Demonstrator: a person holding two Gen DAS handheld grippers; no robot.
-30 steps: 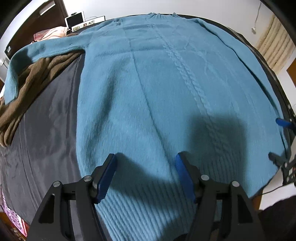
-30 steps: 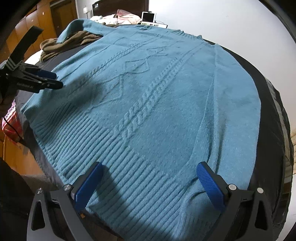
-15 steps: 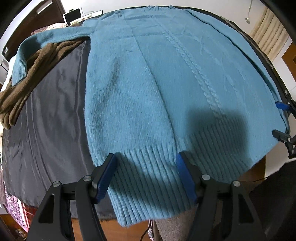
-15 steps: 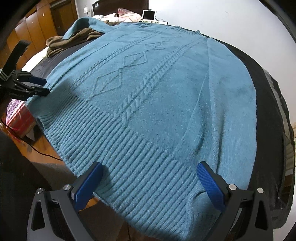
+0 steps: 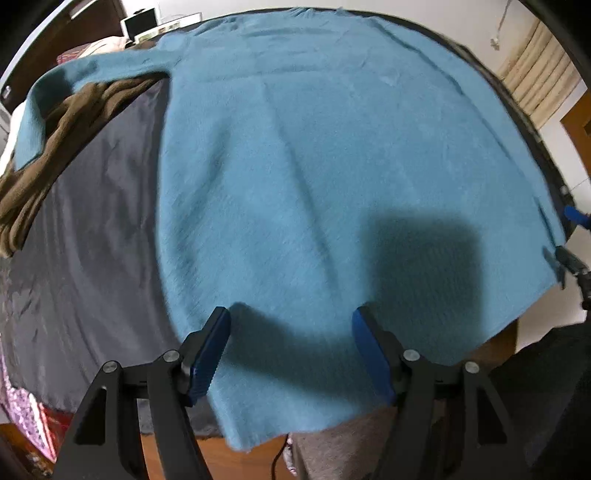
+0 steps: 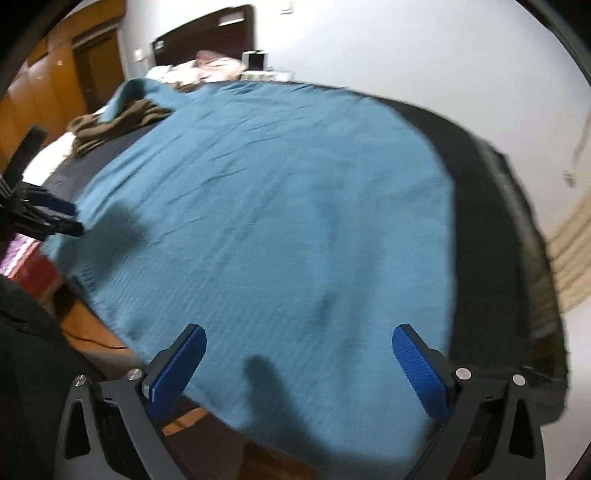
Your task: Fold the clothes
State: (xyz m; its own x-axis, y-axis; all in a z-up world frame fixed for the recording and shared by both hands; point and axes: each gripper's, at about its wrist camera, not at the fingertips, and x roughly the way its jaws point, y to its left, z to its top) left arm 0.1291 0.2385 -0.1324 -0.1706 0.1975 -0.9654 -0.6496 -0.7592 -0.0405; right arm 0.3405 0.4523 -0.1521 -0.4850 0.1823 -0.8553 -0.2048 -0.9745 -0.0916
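Observation:
A teal cable-knit sweater (image 5: 314, 166) lies spread flat on a dark sheet (image 5: 92, 240), its ribbed hem hanging over the near edge. It also fills the right wrist view (image 6: 277, 221). One sleeve (image 5: 74, 74) stretches left over a brown garment (image 5: 55, 129). My left gripper (image 5: 291, 350) is open and empty over the hem's left part. My right gripper (image 6: 299, 369) is open and empty over the hem's right part. The left gripper shows at the left edge of the right wrist view (image 6: 55, 218). The right gripper's tips show at the left view's right edge (image 5: 569, 236).
The dark sheet (image 6: 498, 240) covers a bed along a white wall. A dark headboard (image 6: 207, 33), pillows and a small screen (image 5: 142, 22) are at the far end. Wooden cabinets (image 6: 55, 81) stand left, a curtain (image 5: 535, 74) right, wood floor (image 5: 221, 458) below.
Both grippers pulled back toward the hem, then pushed slightly forward and up; both views are now motion-blurred. Both stayed open and empty. The sweater has not moved.

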